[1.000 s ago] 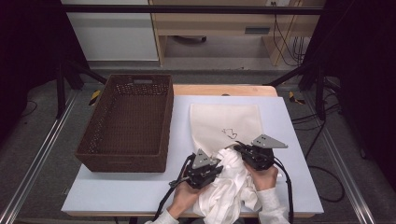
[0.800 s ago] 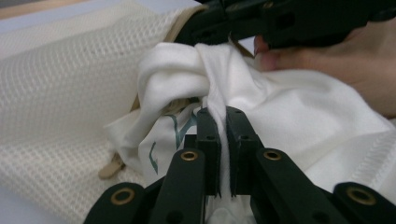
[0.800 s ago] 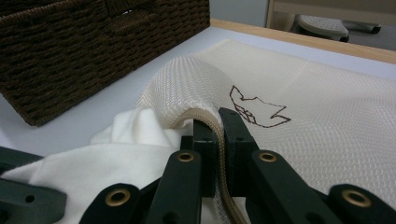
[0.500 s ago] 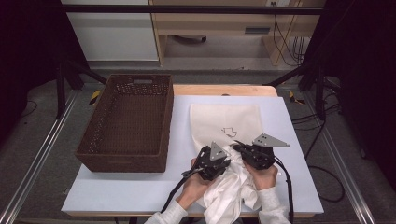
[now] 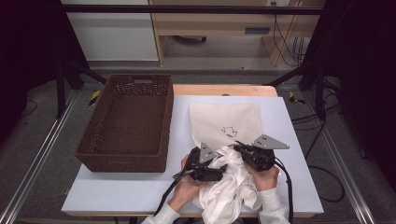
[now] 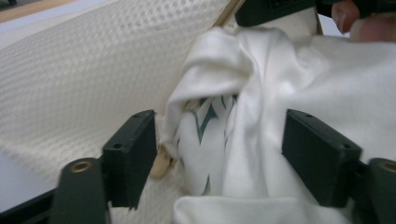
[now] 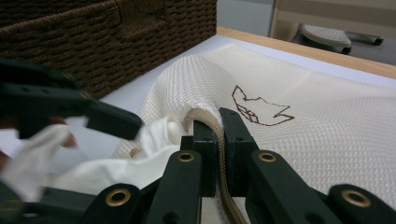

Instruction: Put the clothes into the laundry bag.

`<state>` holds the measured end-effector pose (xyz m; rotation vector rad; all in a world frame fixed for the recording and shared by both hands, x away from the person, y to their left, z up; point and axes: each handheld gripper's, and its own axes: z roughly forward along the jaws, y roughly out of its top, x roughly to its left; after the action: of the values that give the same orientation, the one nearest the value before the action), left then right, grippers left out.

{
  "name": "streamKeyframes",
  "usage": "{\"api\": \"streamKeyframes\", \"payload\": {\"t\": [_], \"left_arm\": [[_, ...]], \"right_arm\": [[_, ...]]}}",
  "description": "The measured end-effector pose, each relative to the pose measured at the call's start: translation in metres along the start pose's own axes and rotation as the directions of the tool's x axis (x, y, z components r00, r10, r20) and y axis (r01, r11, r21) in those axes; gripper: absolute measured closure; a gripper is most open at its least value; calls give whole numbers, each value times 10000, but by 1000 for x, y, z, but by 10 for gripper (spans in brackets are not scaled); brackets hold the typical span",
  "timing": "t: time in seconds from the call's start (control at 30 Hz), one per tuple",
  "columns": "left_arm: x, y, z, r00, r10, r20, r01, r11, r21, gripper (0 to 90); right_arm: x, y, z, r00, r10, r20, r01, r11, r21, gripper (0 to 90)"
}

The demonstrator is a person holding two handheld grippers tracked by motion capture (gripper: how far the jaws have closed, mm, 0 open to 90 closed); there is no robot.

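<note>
High view: a mesh bag (image 5: 227, 123) is laid on the table (image 5: 116, 191) beside the basket (image 5: 127, 122); its rim is clamped by the right gripper (image 5: 239, 148); white cloth (image 5: 231, 189) is bunched at its mouth, between the left gripper's (image 5: 224, 167) just-opened jaws.

Bag (image 5: 226, 122) mouth hidden under garment (image 5: 229, 189) and grippers; garment's lower end cut off at frame bottom; left gripper (image 7: 70, 114) blurred in right gripper view.
</note>
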<state>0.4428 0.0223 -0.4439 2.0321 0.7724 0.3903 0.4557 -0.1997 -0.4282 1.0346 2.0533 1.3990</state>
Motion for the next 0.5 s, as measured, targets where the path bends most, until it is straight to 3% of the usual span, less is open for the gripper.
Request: {"api": "streamKeyframes", "payload": {"t": [0.1,0.13,0.2,0.23,0.27,0.3,0.33,0.37,0.43,0.47,0.5], "left_arm": [[2,-7,-13,9991,-231,370,232,9997,-44,221],[2,-14,-21,9976,-499,482,509,9985,-201,219],[2,-20,-20,9925,-1001,698,1013,9948,-131,232],[2,-20,-20,9925,-1001,698,1013,9948,-131,246],[3,-23,-16,9881,-1263,873,1274,9918,-75,246],[3,-27,-10,9788,-1645,1223,1653,9862,36,282],[4,-28,-5,9705,-1902,1481,1912,9815,76,420],[4,-30,-1,9614,-2099,1781,2121,9772,68,420],[3,-30,3,9601,-2115,1828,2167,9762,-90,654],[1,-28,2,9637,-2028,1736,2096,9775,-220,654],[-2,-25,1,9708,-1859,1513,1916,9812,-236,783]], "right_arm": [[-1,-1,0,10000,-16,85,16,10000,11,861],[-2,-1,0,9999,9,104,-9,10000,15,861],[-1,-2,1,9999,40,110,-41,10000,86,860],[-1,-3,2,9999,17,99,-18,10000,98,861],[-1,-3,2,9999,17,99,-18,10000,98,861],[-1,-3,3,10000,9,91,-10,9999,112,860],[-1,-4,4,10000,33,81,-34,9999,138,861],[-1,-4,4,10000,33,81,-34,9999,138,861],[0,-5,5,10000,28,44,-29,9998,187,861],[-1,-5,6,10000,41,26,-42,9998,169,861],[-1,-6,7,9999,94,-65,-93,9998,199,861]]}}
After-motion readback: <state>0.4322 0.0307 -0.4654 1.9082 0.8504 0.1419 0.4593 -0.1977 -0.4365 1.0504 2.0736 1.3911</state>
